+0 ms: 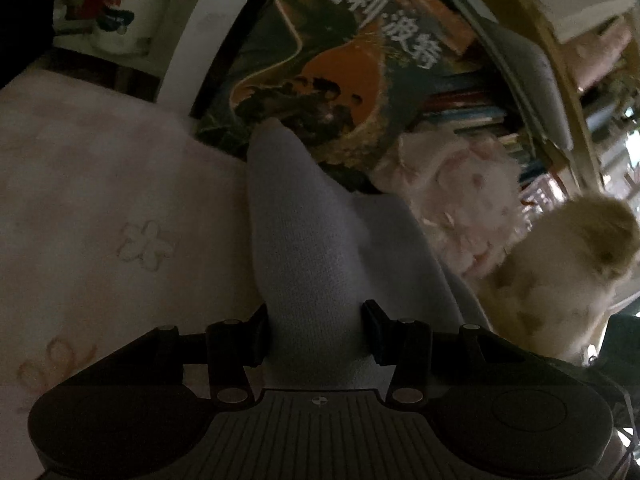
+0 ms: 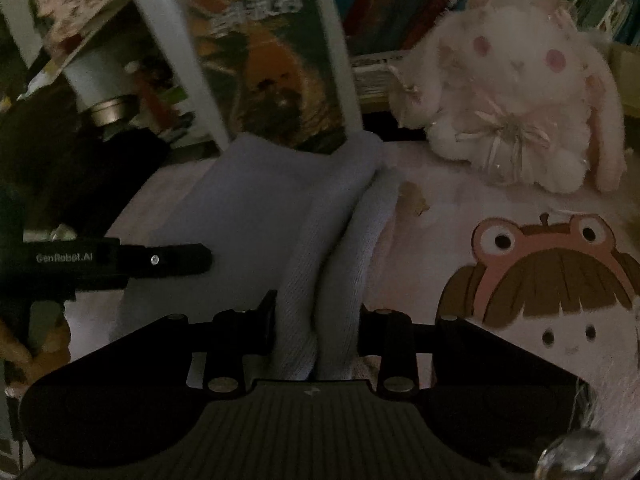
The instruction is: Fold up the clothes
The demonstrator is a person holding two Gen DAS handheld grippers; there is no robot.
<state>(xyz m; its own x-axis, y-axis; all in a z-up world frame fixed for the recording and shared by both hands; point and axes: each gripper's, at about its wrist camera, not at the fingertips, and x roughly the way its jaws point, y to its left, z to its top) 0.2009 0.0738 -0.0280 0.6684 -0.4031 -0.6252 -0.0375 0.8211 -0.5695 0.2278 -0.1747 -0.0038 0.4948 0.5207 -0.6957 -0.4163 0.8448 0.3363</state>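
A pale lavender knit garment lies on a pink flowered sheet. My left gripper is shut on a bunched ridge of it that runs away between the fingers. In the right wrist view the same garment lies partly folded, with two thick folds running forward. My right gripper is shut on those folds. The left gripper's black finger shows at the left, lying over the garment's near left part.
A large book with an orange and green cover leans behind the garment, also in the right wrist view. A white plush rabbit, a cartoon-face cushion, a tan plush and bookshelves crowd the right and back.
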